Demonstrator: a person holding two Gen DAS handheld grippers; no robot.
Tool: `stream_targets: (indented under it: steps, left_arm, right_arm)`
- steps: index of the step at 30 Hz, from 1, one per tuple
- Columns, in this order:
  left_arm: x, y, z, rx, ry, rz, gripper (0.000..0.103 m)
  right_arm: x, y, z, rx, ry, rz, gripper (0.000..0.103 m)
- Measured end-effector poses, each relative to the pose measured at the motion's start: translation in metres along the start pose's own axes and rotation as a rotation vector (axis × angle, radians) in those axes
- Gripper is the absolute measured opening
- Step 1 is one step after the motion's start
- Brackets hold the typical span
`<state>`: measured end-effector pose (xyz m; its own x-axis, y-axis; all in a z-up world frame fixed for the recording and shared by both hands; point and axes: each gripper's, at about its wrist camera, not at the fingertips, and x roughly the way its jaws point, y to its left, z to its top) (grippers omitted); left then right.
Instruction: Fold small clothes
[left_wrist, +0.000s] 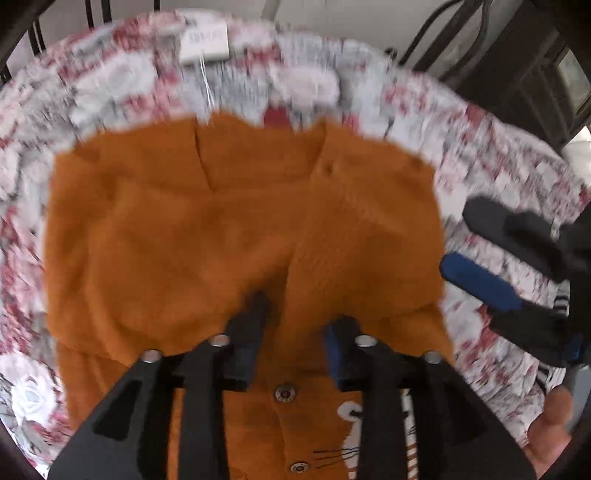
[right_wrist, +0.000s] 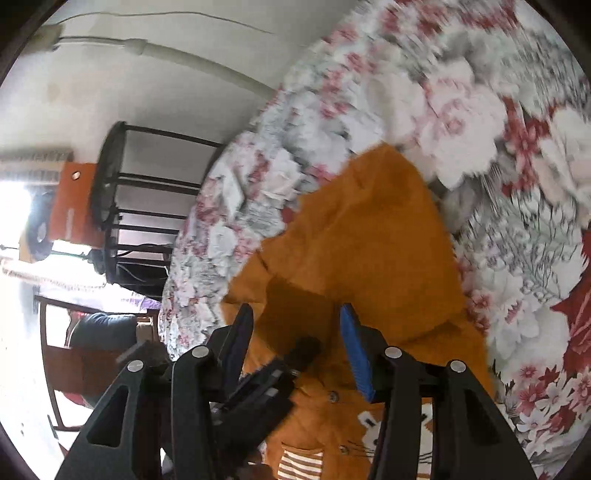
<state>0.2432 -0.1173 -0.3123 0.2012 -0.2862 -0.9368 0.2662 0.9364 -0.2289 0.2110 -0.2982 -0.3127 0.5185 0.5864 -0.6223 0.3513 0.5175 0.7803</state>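
A small orange knitted cardigan (left_wrist: 229, 221) with snap buttons and a white animal face lies on a floral bedspread (left_wrist: 122, 85). Its upper part is folded down over the front. My left gripper (left_wrist: 295, 321) is open, its fingers resting over the folded edge with cloth between them. My right gripper (left_wrist: 469, 243) is open, beside the cardigan's right edge. In the right wrist view the cardigan (right_wrist: 369, 251) lies under my open right gripper (right_wrist: 295, 332), and the left gripper's fingers (right_wrist: 295, 354) show low between its jaws. Both views are motion-blurred.
A white tag (left_wrist: 205, 42) lies on the bedspread beyond the cardigan. A dark chair (left_wrist: 517, 66) stands past the bed's far right edge. In the right wrist view a black round-topped stand (right_wrist: 122, 206) and an orange box (right_wrist: 70, 203) stand off the bed's edge.
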Motion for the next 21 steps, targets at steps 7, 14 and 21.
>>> stream_targets:
  steps: [7,14,21]
  left_arm:
    - [-0.019,0.013,0.001,-0.026,-0.026,-0.027,0.079]
    - [-0.013,0.025,-0.006,0.031,0.029,0.081,0.081]
    - [-0.001,0.004,-0.026,0.25,0.077,0.245,0.086]
  right_arm:
    - [0.025,-0.012,-0.004,0.064,0.055,0.041,0.05]
    - [0.02,-0.011,-0.004,0.161,0.049,0.13,0.071]
    - [0.034,0.001,-0.013,0.131,0.107,0.124,0.079]
